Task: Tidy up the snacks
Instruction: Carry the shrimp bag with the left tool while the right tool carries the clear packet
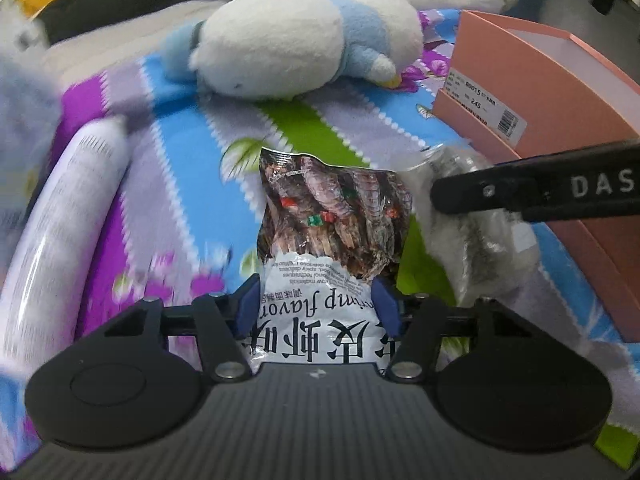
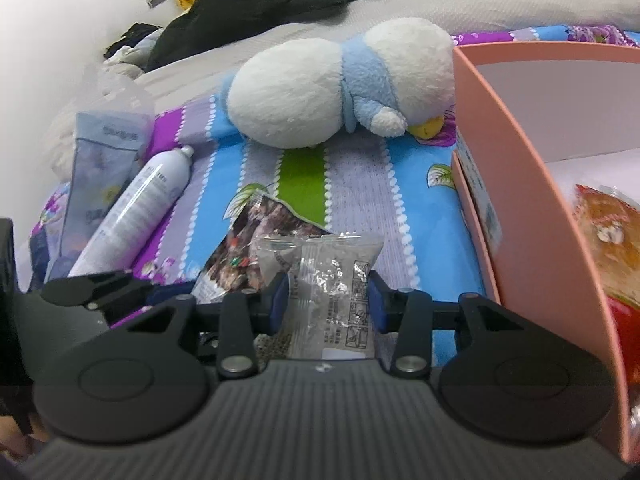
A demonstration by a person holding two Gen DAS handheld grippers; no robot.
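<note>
My left gripper (image 1: pixel 318 304) is shut on a shrimp-flavor snack bag (image 1: pixel 332 216), brown and white with printed text, held above the patterned blanket. My right gripper (image 2: pixel 328 300) is shut on a clear silvery snack packet (image 2: pixel 320 268). That packet also shows in the left wrist view (image 1: pixel 476 216) behind a black finger of the right gripper. The shrimp bag shows in the right wrist view (image 2: pixel 256 240), just left of the clear packet. A pink box (image 2: pixel 532 184) stands open on the right with an orange-red snack bag (image 2: pixel 612 240) inside.
A white and blue plush toy (image 2: pixel 340 84) lies ahead on the striped blanket (image 2: pixel 360 184). A white spray bottle (image 2: pixel 136 212) and a bluish pouch (image 2: pixel 100 160) lie at the left. Dark clothes (image 2: pixel 272 4) and a pillow lie behind.
</note>
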